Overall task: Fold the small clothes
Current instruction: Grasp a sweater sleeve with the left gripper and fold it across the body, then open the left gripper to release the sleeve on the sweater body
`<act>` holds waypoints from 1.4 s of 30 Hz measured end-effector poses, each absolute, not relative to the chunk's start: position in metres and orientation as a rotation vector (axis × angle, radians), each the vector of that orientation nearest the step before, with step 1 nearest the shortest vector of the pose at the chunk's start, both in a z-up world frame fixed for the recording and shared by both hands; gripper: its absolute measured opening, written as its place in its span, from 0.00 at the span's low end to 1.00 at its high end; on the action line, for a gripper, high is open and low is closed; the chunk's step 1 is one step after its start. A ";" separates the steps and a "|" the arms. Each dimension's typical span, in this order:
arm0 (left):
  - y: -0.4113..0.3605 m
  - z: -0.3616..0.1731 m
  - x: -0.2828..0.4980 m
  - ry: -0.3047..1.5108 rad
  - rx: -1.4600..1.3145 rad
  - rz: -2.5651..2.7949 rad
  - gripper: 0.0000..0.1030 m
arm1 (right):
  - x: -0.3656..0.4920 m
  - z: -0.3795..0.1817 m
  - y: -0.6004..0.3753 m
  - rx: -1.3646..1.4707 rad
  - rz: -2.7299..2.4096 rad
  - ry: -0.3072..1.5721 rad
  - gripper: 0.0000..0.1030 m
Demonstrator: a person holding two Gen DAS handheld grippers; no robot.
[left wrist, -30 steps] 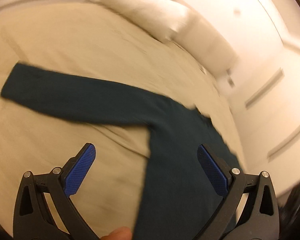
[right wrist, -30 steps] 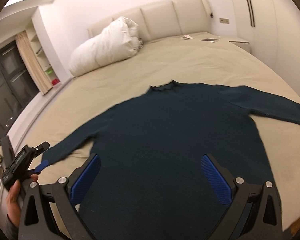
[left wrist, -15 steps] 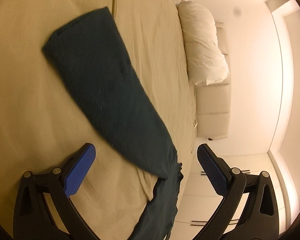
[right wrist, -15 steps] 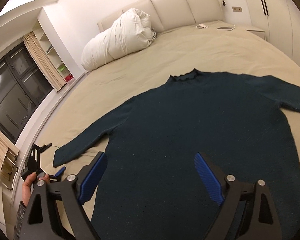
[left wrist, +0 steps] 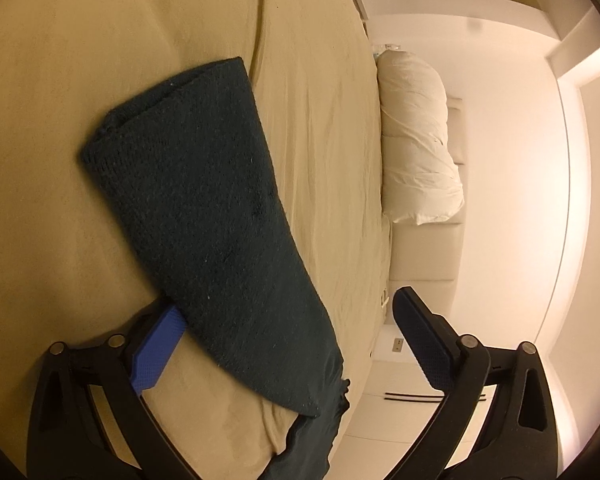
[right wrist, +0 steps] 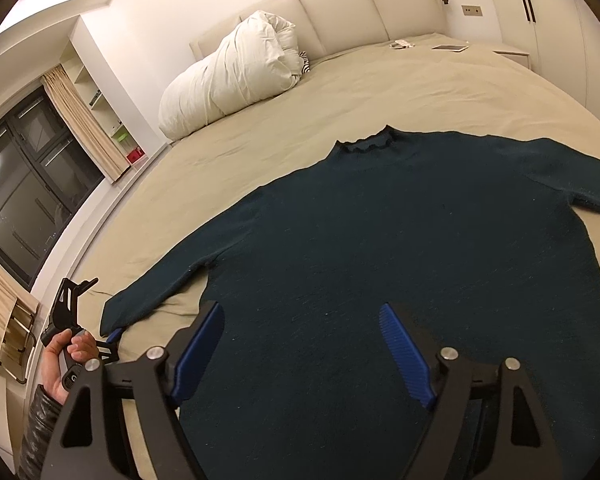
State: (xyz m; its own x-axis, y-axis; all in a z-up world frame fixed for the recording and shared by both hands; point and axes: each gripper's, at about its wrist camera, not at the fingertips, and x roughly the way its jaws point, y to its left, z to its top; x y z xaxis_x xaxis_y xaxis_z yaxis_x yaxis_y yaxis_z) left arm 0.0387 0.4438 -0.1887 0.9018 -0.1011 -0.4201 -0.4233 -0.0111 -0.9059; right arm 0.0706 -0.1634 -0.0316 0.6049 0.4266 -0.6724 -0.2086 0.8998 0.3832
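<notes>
The dark teal sweater [right wrist: 400,248] lies flat and face up on the bed [right wrist: 380,88], filling the centre and right of the right wrist view, collar toward the headboard, both sleeves spread out; no fold shows yet, so by my reckoning nearly all the folding is left. The right hand-held gripper [right wrist: 302,350] hovers over the lower body of the sweater, its jaws just narrowing but gripping nothing. The left hand-held gripper [left wrist: 284,340], at the lower left there, has its jaws wide and just closing a little around the sleeve [left wrist: 204,216]. Only the left wrist view shows one blue pad slipped under the sleeve's edge and the other clear above; only the right shows the whole garment and the white duvet [right wrist: 236,72].
</notes>
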 end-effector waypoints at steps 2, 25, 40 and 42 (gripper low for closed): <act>0.440 -0.185 0.041 0.434 -1.566 0.300 0.70 | 0.071 -0.033 -0.167 0.288 0.364 0.846 0.77; 0.126 -0.014 0.220 0.649 -0.251 -0.112 0.07 | 0.094 -0.045 -0.277 0.446 0.230 0.789 0.66; 0.005 -0.133 0.224 0.786 0.125 -0.230 0.07 | 0.227 -0.099 -0.261 0.642 0.442 1.055 0.75; -0.010 -0.138 0.217 0.785 0.144 -0.234 0.07 | 0.239 -0.109 -0.255 0.700 0.443 1.091 0.76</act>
State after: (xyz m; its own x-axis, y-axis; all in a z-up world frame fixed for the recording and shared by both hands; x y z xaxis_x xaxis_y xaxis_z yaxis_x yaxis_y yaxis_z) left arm 0.2166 -0.0096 -0.1382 0.6837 -0.1546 -0.7132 0.2612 0.9644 0.0414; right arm 0.2385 -0.2546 -0.1092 0.4091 0.6425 -0.6479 0.0090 0.7072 0.7070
